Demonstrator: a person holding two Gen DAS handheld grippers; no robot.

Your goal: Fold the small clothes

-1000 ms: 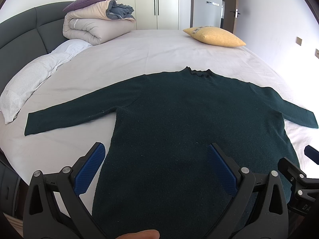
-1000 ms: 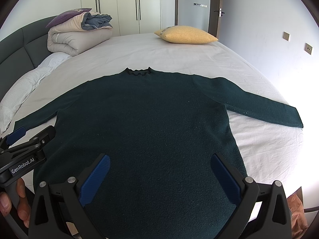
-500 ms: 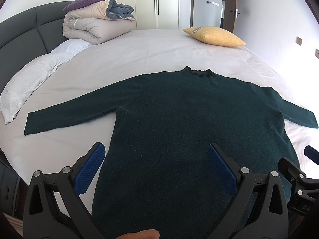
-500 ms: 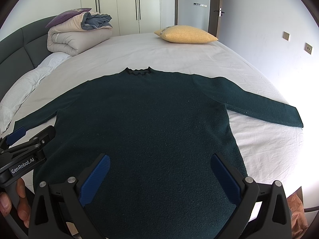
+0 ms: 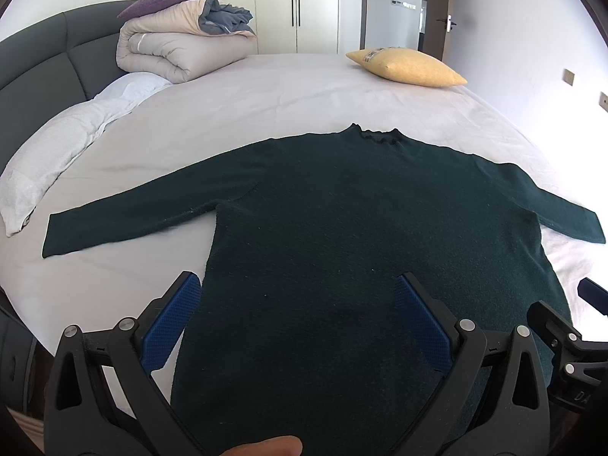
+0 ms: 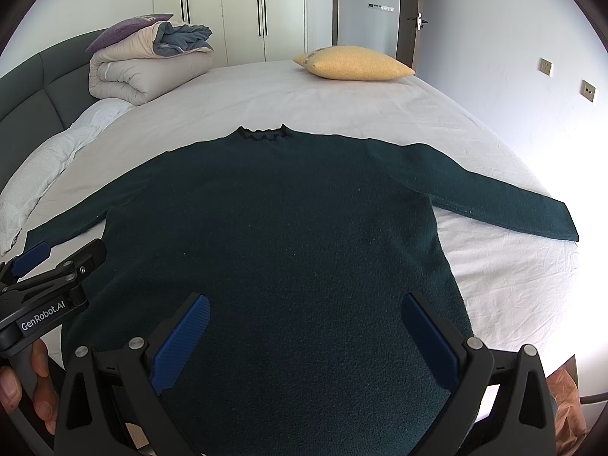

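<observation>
Holding unchanged: left gripper (image 5: pixel 294 307), right gripper (image 6: pixel 306 326) jaws wide, empty, above sweater (image 5: pixel 364 228).

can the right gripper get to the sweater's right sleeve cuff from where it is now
Probably yes. The right gripper hovers open above the dark green sweater, and its right sleeve cuff lies flat on bare bedsheet with nothing between.

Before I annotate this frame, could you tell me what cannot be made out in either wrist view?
- Sweater hem: both views, covered by the open left gripper and right gripper.
- Left cuff: right wrist view, behind the left gripper's blue tip.
- Yellow pillow label: too small to read.
- Folded duvet: its far side faces away.
</observation>
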